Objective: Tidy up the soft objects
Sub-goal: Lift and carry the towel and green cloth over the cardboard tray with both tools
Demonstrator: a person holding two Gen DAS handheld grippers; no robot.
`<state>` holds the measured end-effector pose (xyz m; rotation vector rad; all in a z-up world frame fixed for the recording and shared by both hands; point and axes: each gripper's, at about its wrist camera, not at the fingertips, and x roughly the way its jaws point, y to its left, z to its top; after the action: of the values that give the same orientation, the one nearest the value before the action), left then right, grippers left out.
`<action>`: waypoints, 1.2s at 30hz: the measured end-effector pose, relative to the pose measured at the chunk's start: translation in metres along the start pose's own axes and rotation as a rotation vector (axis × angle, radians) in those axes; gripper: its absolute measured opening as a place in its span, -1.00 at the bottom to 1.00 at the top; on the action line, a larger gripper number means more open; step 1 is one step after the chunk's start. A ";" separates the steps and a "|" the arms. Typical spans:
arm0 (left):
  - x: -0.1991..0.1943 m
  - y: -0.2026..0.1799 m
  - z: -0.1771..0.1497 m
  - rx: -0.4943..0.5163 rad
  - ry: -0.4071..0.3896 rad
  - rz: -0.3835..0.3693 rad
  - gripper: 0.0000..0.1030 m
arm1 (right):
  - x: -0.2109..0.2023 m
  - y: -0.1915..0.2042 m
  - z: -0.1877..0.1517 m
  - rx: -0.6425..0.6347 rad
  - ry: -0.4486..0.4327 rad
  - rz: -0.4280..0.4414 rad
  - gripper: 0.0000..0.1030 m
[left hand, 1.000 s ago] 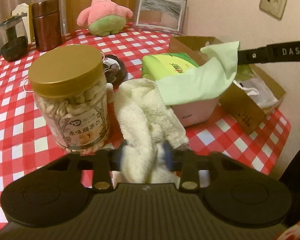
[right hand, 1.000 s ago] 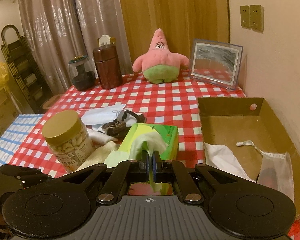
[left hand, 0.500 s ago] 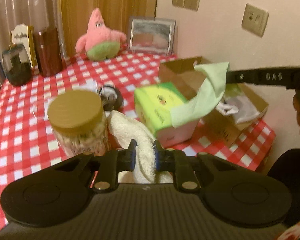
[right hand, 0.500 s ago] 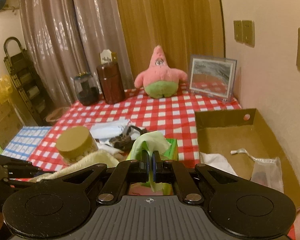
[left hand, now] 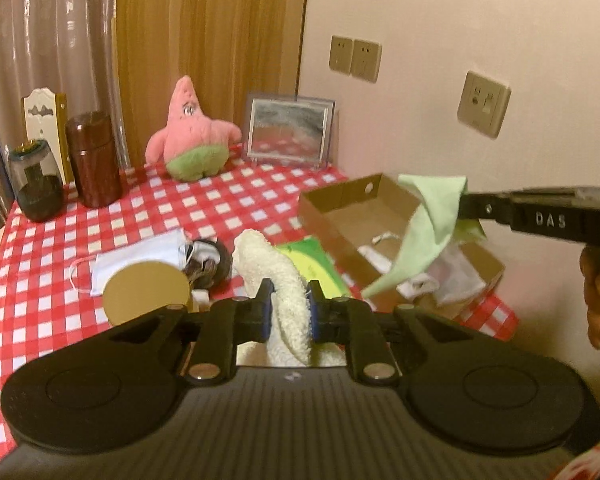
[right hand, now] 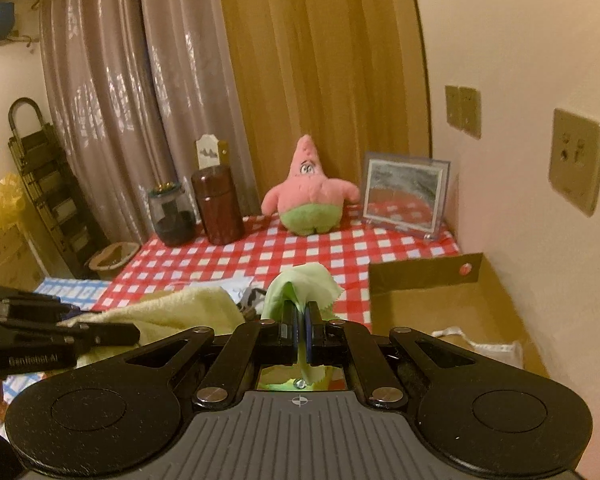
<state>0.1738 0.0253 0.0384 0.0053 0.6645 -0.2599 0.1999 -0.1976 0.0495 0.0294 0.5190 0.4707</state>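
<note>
My left gripper is shut on a cream towel and holds it lifted above the table. The towel also shows in the right wrist view. My right gripper is shut on a light green cloth, which hangs in the air over the cardboard box in the left wrist view. The box holds white soft items. A white face mask lies on the checked tablecloth. A pink star plush sits at the back.
A gold-lidded jar stands below my left gripper. A green tissue box lies beside it. A brown canister, a dark glass jar and a framed picture stand at the back. The wall is right of the box.
Both grippers have risen. The left gripper closed on the cream towel and lifted it off the table. The green cloth went up and now hangs over the cardboard box.
</note>
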 end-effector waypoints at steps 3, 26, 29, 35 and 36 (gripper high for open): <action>-0.007 -0.004 0.015 0.004 -0.020 -0.003 -0.71 | -0.009 -0.002 0.005 0.001 -0.016 -0.006 -0.93; 0.009 -0.054 0.053 -0.054 -0.023 -0.027 -0.71 | -0.035 -0.027 0.005 0.021 -0.021 -0.053 -0.93; 0.017 -0.064 0.053 -0.063 -0.015 -0.032 -0.71 | -0.039 -0.034 0.004 0.025 -0.022 -0.068 -0.93; 0.032 -0.082 0.058 -0.076 0.002 -0.031 -0.71 | -0.045 -0.053 0.006 0.038 -0.029 -0.099 -0.93; 0.034 -0.085 0.060 -0.077 0.003 -0.033 -0.71 | -0.046 -0.056 0.006 0.040 -0.031 -0.106 -0.93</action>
<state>0.2156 -0.0703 0.0711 -0.0793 0.6773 -0.2659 0.1917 -0.2675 0.0687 0.0472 0.4966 0.3563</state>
